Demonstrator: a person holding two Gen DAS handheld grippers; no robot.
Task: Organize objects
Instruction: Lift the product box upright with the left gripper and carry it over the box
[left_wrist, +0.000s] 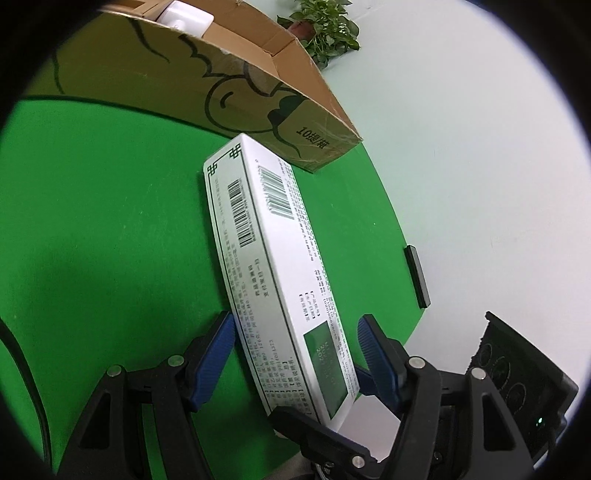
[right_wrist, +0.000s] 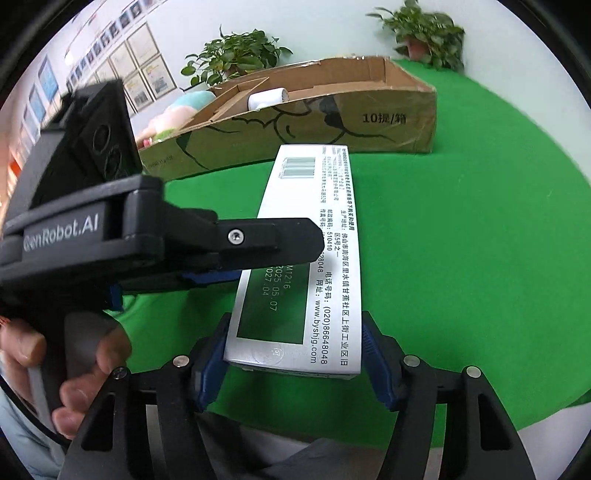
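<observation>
A long white carton with barcodes, small print and a dark green panel lies lengthwise on the green cloth, pointing at the cardboard box. My left gripper straddles it a little back from its near end, blue pads against both long sides. In the right wrist view that left gripper reaches in from the left across the carton. My right gripper clamps the carton's near end between its blue pads. One of its black fingers crosses in front of the carton in the left wrist view.
An open brown cardboard box with dividers stands just beyond the carton and holds a white roll. Potted plants and a plush toy sit behind. A black bar lies at the cloth's right edge. A hand holds the left gripper.
</observation>
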